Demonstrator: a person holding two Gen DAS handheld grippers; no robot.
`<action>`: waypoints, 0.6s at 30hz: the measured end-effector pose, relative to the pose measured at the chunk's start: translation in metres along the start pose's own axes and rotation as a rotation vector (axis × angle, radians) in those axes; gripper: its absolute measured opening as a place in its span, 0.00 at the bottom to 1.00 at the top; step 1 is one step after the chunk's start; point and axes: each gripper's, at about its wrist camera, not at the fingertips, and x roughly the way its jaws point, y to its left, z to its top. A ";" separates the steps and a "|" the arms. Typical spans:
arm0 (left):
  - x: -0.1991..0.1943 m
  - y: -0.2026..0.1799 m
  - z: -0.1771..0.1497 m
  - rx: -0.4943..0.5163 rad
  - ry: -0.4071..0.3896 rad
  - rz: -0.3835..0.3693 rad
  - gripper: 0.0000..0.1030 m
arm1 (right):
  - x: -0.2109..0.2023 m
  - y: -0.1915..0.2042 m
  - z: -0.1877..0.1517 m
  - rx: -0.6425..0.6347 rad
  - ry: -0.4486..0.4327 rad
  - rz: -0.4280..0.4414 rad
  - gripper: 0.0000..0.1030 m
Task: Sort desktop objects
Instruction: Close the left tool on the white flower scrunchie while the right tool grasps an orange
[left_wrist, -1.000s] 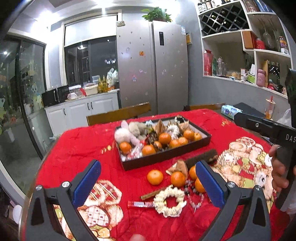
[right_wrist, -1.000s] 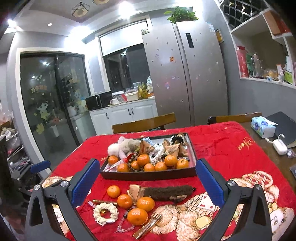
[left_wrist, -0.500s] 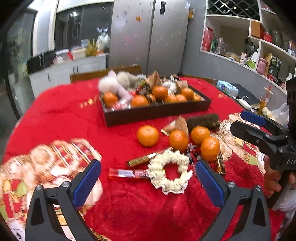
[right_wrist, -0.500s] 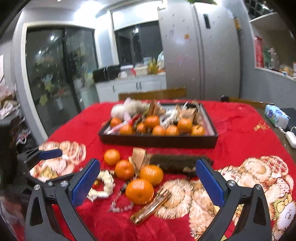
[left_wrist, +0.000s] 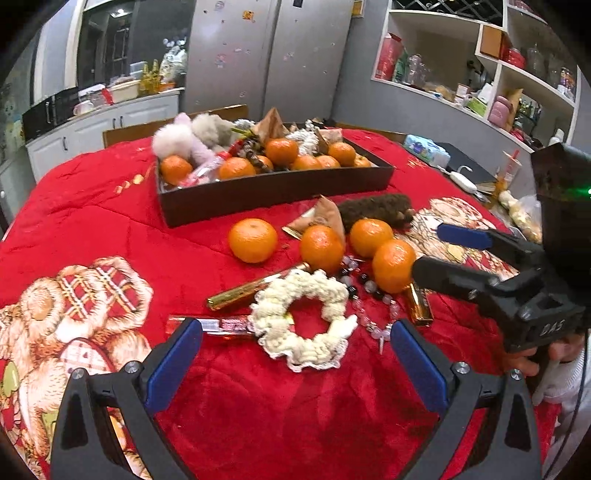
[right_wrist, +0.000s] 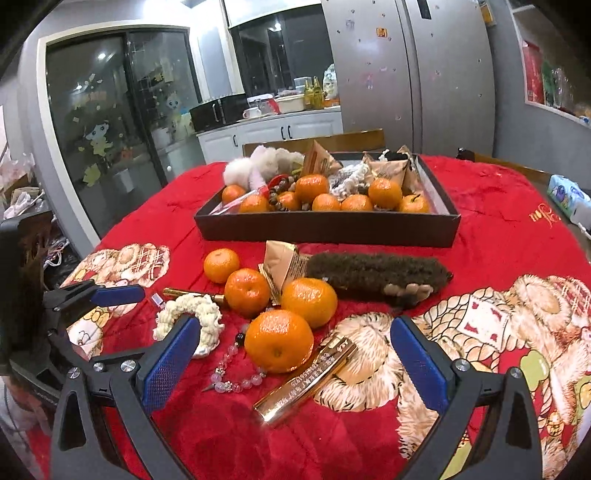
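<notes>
Loose items lie on the red cloth before a dark tray (left_wrist: 273, 192) that holds tangerines, plush toys and packets. My left gripper (left_wrist: 295, 354) is open, just short of a white scrunchie (left_wrist: 303, 321), with a red wrapped stick (left_wrist: 214, 325) and a gold bar (left_wrist: 255, 291) nearby. My right gripper (right_wrist: 295, 354) is open, with the nearest tangerine (right_wrist: 279, 340) between its fingers' line, above a gold bar (right_wrist: 306, 380) and a bead bracelet (right_wrist: 236, 376). Other tangerines (right_wrist: 309, 302), a brown packet (right_wrist: 284, 263) and a brown furry pouch (right_wrist: 373, 276) lie behind.
The tray also shows in the right wrist view (right_wrist: 325, 229). The right gripper appears at the right of the left wrist view (left_wrist: 480, 258), the left one at the left of the right wrist view (right_wrist: 92, 299). Wooden chair (right_wrist: 314, 142), tissue pack (right_wrist: 565, 192), fridge and shelves lie beyond.
Both grippers have come down and forward toward the loose items. The scrunchie and the nearest tangerine now sit close in front of the open fingers.
</notes>
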 end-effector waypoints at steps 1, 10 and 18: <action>0.001 0.000 0.000 -0.002 0.006 -0.010 0.94 | 0.002 0.000 -0.002 0.002 0.007 0.005 1.00; 0.006 -0.011 -0.002 0.048 0.030 -0.055 0.77 | 0.023 -0.006 -0.009 0.056 0.132 0.043 0.80; 0.006 -0.012 -0.002 0.056 0.031 -0.024 0.62 | 0.024 -0.009 -0.011 0.081 0.140 0.047 0.67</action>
